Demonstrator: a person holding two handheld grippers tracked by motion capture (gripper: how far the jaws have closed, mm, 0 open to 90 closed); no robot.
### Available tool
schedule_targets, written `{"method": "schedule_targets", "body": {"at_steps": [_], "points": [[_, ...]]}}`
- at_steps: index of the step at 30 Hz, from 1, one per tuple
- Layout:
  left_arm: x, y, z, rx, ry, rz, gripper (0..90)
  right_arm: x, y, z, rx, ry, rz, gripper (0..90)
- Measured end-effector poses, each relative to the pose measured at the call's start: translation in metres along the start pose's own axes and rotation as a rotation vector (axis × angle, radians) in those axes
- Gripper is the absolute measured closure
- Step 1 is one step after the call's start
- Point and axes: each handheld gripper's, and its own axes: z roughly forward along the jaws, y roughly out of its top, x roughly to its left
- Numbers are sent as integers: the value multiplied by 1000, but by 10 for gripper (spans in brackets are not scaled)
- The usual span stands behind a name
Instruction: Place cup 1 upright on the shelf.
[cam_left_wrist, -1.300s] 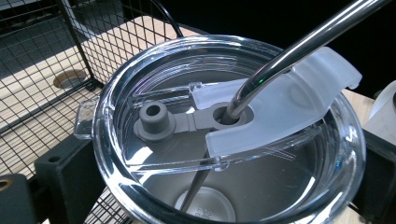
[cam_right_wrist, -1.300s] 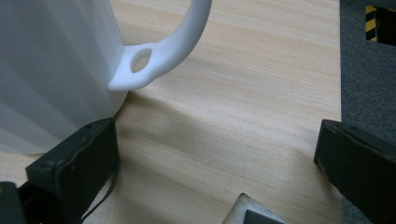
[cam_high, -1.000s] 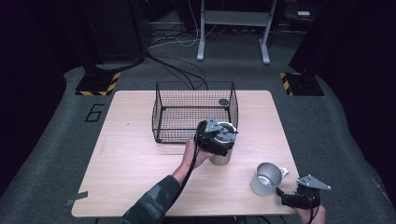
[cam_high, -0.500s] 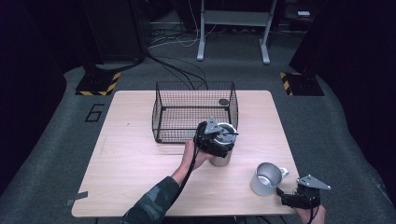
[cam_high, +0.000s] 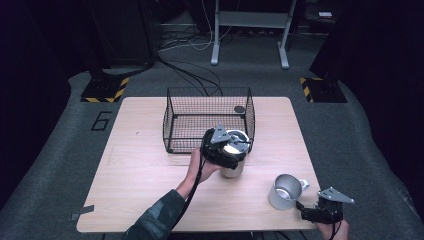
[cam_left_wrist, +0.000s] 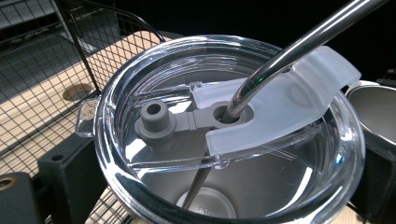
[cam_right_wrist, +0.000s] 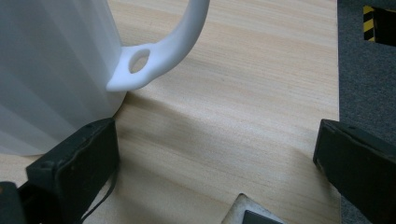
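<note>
While the left gripper (cam_high: 226, 149) seemingly clamps the tumbler (cam_high: 234, 156), the right gripper (cam_high: 311, 214) gapes.

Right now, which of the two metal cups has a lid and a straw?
The tumbler beside the wire basket, under the left gripper, has a clear lid and a metal straw. The handled mug near the right gripper is open-topped.

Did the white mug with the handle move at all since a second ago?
No. In the high view the white mug sits at the same spot near the table's front right corner, just ahead of the right claw.
</note>
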Motion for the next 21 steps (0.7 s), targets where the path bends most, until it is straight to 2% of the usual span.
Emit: {"method": "schedule_targets", "body": {"at_steps": [9, 15, 19, 21], "points": [[2, 2, -16, 4, 18, 20, 39, 0, 0, 0, 0, -2, 2, 0], [4, 4, -25, -7, 19, 12, 39, 0, 0, 0, -1, -2, 2, 0], [6, 5, -30, -8, 23, 28, 39, 0, 0, 0, -2, -2, -1, 0], [9, 5, -35, -8, 31, 24, 39, 0, 0, 0, -2, -3, 3, 0]]}}
